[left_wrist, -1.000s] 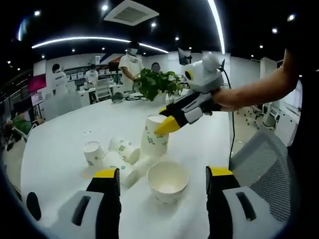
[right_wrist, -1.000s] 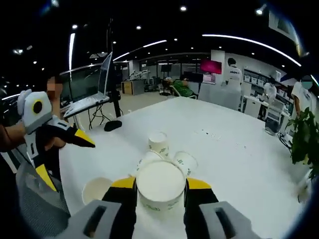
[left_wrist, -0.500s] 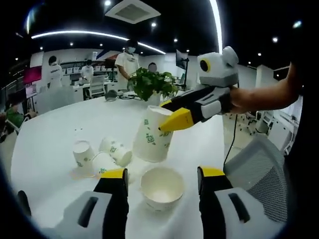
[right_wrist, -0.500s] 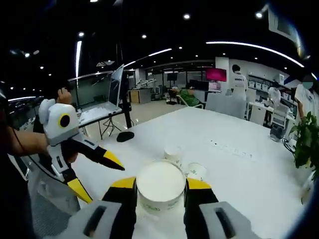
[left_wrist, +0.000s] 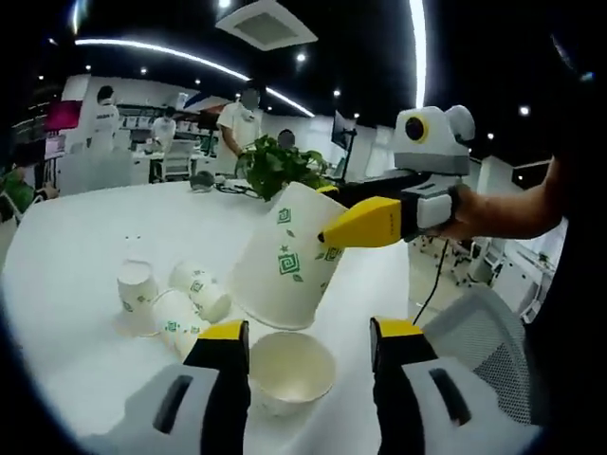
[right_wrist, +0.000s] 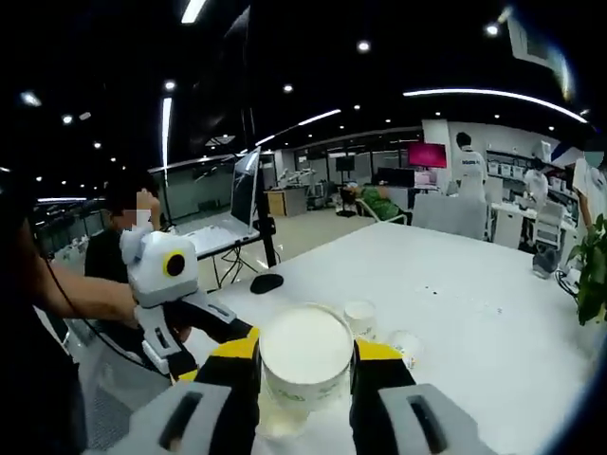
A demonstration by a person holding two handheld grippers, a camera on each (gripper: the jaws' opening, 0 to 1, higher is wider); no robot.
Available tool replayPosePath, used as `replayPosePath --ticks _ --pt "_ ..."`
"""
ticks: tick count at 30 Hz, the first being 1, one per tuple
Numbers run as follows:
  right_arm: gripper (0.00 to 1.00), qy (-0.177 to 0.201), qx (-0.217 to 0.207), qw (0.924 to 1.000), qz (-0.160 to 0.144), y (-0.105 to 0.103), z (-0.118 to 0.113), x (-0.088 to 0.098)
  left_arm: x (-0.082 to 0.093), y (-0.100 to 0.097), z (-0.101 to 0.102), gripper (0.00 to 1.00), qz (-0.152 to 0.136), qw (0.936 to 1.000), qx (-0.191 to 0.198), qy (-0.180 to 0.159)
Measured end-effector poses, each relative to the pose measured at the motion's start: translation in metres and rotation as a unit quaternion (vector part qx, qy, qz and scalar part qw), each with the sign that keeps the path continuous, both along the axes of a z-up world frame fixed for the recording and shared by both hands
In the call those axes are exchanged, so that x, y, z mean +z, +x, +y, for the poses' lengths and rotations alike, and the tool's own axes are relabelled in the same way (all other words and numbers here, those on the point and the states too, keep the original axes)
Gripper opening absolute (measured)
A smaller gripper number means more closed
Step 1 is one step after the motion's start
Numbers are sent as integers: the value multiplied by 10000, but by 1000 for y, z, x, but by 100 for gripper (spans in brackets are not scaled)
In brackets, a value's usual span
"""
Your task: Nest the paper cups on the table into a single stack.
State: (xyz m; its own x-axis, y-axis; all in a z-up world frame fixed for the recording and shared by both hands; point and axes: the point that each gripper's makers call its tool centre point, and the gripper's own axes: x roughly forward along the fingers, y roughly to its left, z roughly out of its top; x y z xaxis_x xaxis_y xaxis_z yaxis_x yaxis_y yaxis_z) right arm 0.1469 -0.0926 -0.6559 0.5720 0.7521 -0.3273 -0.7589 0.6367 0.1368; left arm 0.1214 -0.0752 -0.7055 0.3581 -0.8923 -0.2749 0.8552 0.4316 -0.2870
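My right gripper point(right_wrist: 305, 353) is shut on a white paper cup point(right_wrist: 305, 358) with green marks, mouth toward the camera. In the left gripper view that held cup point(left_wrist: 283, 258) hangs tilted, and the right gripper point(left_wrist: 324, 213) pinches its rim from the right. Just below it an upright empty cup point(left_wrist: 289, 368) stands on the white table point(left_wrist: 66, 246) between the jaws of my open left gripper point(left_wrist: 309, 334). Three more cups point(left_wrist: 175, 296) sit close together to the left. My left gripper point(right_wrist: 213, 355) reaches in from the left, under the held cup.
A potted plant point(left_wrist: 280, 163) stands at the table's far side. A grey mesh chair point(left_wrist: 479, 327) is by the near right edge. A black mouse point(right_wrist: 267, 282) and a laptop point(right_wrist: 228, 204) lie beyond the table's corner. People stand in the background.
My right gripper has carried its cup closer and over the upright cup, tilting it. The left jaws have narrowed around the upright cup.
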Motion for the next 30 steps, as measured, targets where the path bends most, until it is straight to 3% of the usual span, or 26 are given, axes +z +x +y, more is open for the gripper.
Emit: replayPosePath --ticks 6,12,25,30 --pt "35 334 98 9992 183 -1 -1 -2 5 -6 2 46 -137 9999 -105 -1" --pt "35 553 512 9964 388 -17 0 -6 12 -12 9 40 -184 9996 -164 -148" --pt "35 423 1071 9921 494 -41 0 -24 51 -19 21 22 -496 9937 -366 -936" --pt "34 330 1242 9902 543 -51 4 -35 58 -23 26 13 -478 9919 -574 -1025"
